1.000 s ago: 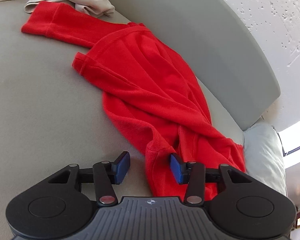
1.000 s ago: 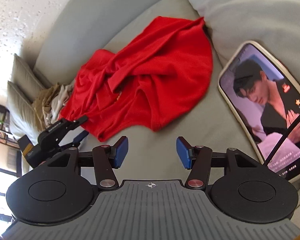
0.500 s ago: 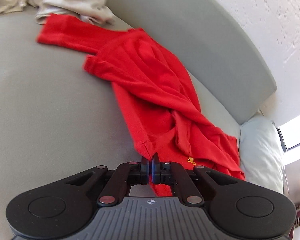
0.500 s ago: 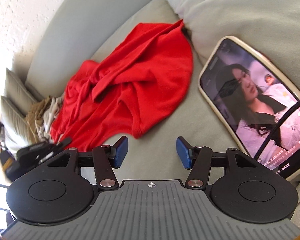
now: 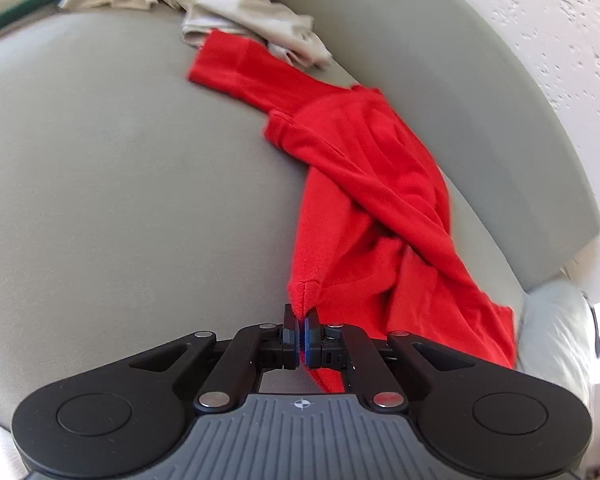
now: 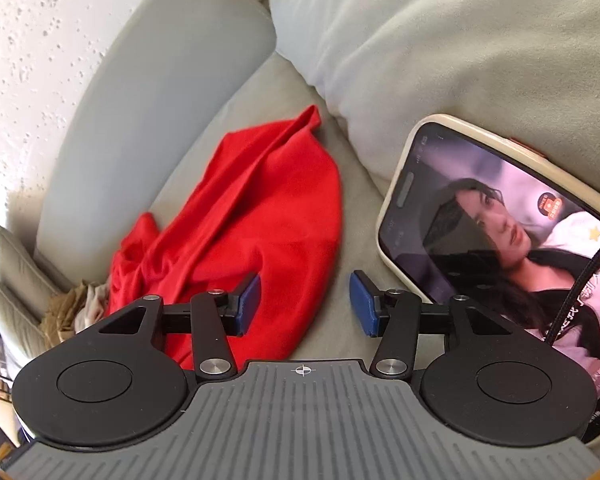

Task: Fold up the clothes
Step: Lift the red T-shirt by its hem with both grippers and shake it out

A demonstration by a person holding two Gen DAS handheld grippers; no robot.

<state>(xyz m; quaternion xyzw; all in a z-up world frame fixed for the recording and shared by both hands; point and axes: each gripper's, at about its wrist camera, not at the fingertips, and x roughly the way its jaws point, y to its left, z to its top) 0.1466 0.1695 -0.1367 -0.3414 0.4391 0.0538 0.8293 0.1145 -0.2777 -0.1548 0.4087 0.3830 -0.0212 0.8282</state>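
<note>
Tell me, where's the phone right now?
In the right wrist view the phone lies at the right, screen lit, propped against the grey cushion, just right of the red shirt and the open right gripper.

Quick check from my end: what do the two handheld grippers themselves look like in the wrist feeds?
Both look identical. The left gripper and right gripper have a ribbed grey base plate with a small white crosshair mark, two round black housings at the sides, black linkage arms with silver pivot screws, and black fingers faced with blue pads. No hand, sleeve or gripper cable shows.
</note>
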